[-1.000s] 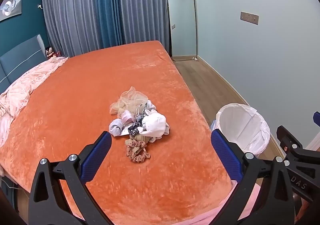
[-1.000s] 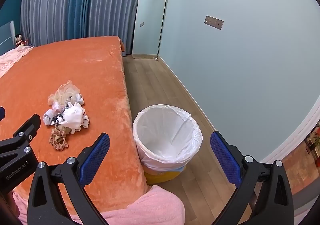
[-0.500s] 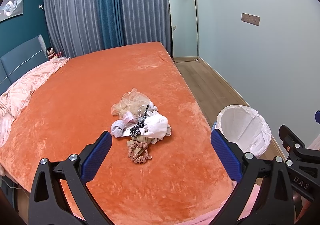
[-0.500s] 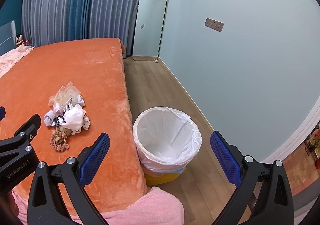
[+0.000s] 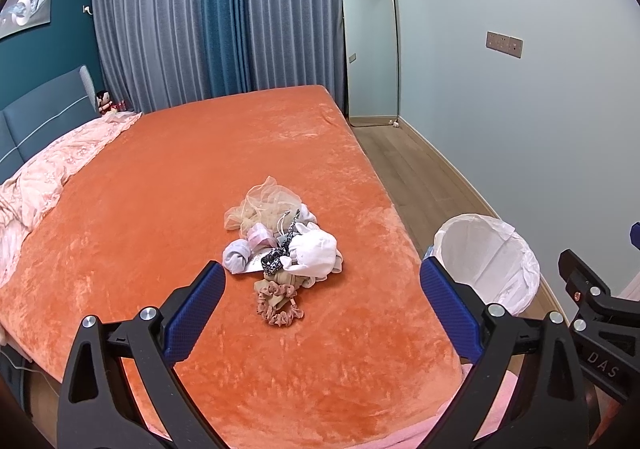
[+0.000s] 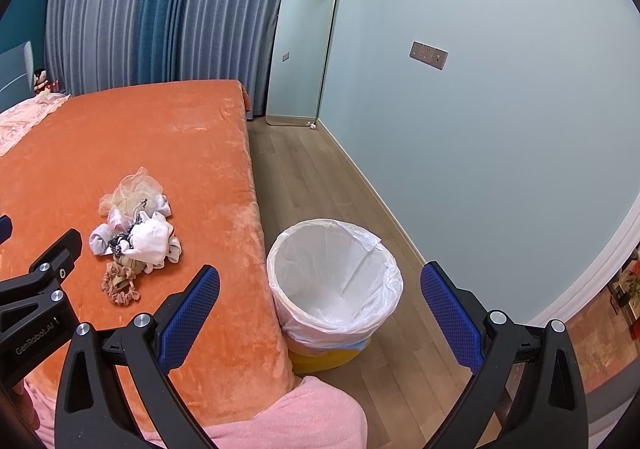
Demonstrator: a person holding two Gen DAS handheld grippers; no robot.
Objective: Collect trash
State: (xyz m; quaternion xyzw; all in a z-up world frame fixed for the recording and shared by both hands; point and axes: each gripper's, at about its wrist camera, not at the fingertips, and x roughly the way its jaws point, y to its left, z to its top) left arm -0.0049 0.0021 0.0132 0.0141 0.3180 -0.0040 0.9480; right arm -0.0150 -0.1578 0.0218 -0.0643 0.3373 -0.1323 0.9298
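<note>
A small pile of trash lies on the orange bed: white crumpled cloth, beige netting, a brown scrunchie, grey and pink bits. It also shows in the right wrist view. A bin with a white liner stands on the floor beside the bed's right edge; it shows in the left wrist view too. My left gripper is open and empty, just short of the pile. My right gripper is open and empty, above the bin's near rim.
A pink quilt lies at the bed's left by the blue headboard. A mirror leans on the far wall beside grey and blue curtains. Wooden floor runs between bed and pale wall. Pink fabric lies at the bed's near edge.
Both views have shifted slightly: the pile and the bin sit a little lower and nearer in frame. Both grippers stay open; nothing was taken hold of.
</note>
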